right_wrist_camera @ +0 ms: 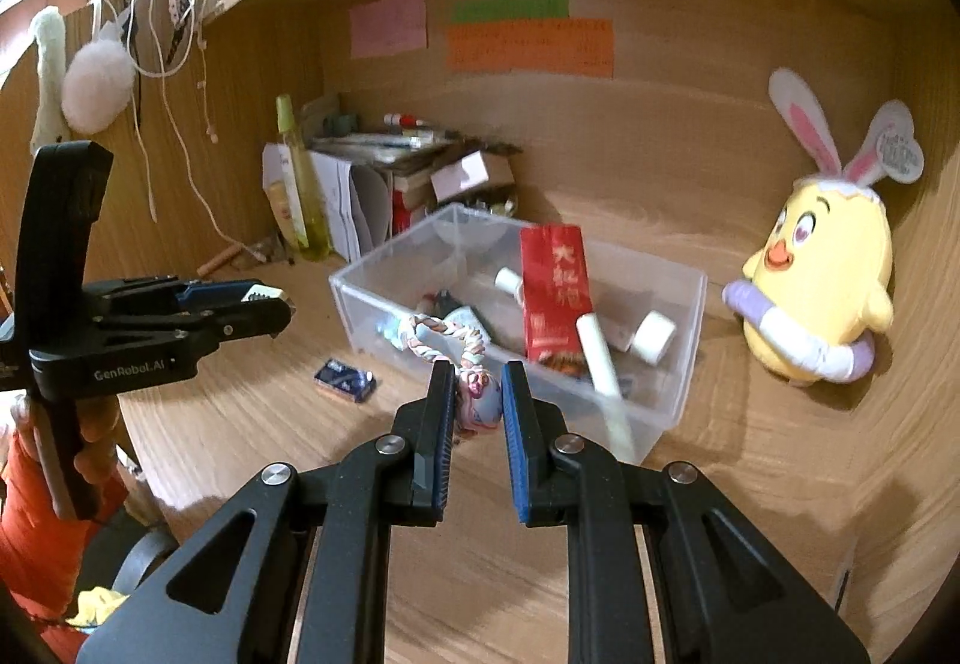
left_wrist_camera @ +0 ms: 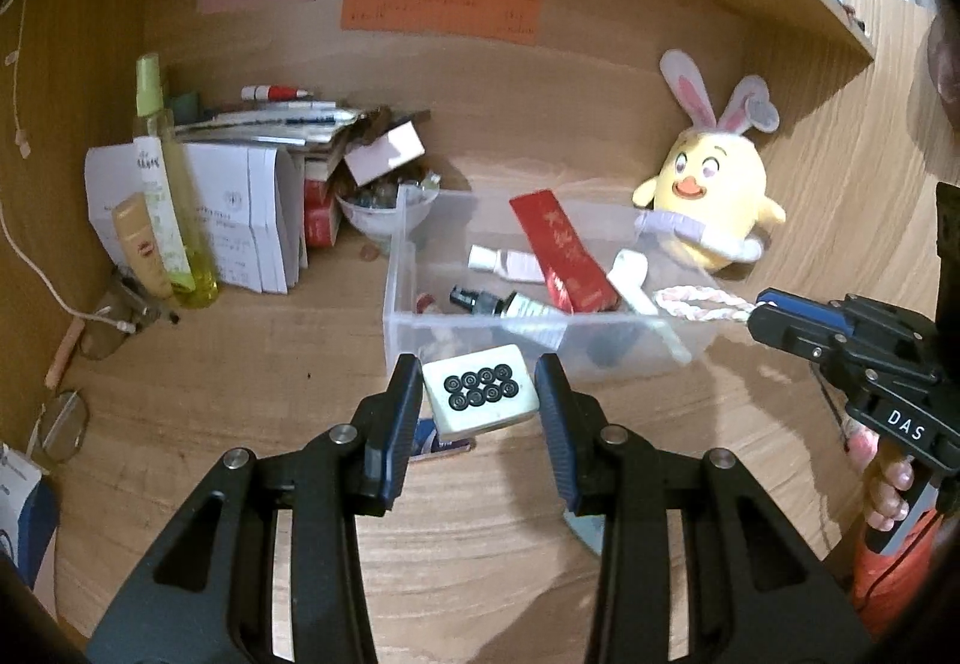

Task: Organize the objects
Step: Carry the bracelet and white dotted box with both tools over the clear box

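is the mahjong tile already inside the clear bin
No, the mahjong tile sits between the left gripper's jaws, in front of the clear bin.

Warm dim light, fisheye-warped edges

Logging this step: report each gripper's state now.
Left gripper: shut on the mahjong tile.
Right gripper: shut on the braided rope.

"DAS" on right hand-held gripper (left_wrist_camera: 757,317); "GenRobot.AI" on left hand-held gripper (right_wrist_camera: 279,307)
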Demonstrator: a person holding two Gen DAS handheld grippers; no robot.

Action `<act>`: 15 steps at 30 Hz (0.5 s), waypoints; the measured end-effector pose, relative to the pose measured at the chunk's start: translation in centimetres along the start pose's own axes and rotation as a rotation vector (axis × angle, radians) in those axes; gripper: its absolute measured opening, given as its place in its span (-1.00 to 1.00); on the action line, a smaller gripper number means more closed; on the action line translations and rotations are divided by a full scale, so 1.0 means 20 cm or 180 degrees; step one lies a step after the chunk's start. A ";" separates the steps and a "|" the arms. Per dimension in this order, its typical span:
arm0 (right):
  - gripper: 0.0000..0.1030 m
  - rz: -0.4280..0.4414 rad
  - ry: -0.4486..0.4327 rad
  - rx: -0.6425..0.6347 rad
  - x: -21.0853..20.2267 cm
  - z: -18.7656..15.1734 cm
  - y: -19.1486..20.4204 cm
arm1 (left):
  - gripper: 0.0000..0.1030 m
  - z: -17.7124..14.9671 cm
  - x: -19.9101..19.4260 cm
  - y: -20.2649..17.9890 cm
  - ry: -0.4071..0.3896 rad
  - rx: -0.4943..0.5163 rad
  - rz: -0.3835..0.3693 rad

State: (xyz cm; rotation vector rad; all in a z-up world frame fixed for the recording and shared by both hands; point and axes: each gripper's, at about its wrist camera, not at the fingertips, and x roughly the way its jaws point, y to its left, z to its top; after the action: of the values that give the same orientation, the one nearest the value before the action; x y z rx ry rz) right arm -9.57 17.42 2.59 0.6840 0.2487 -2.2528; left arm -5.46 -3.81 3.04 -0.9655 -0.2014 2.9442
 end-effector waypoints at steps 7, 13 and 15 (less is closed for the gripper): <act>-0.72 -0.0072 -0.0176 -0.0026 -0.02 0.10 -0.03 | -0.25 0.09 0.01 -0.03 -0.0114 0.0031 -0.0008; -0.72 -0.0128 -0.0237 0.0012 0.02 0.17 -0.08 | -0.25 0.17 0.05 -0.05 -0.0167 0.0039 -0.0029; -0.72 -0.0163 -0.0241 0.0020 0.04 0.19 -0.10 | -0.25 0.20 0.07 -0.06 -0.0176 0.0050 -0.0031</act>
State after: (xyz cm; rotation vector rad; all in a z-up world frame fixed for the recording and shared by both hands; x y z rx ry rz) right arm -12.94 17.03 5.26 0.6006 0.2246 -2.3237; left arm -8.99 -3.04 5.54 -0.8794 -0.1838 2.9611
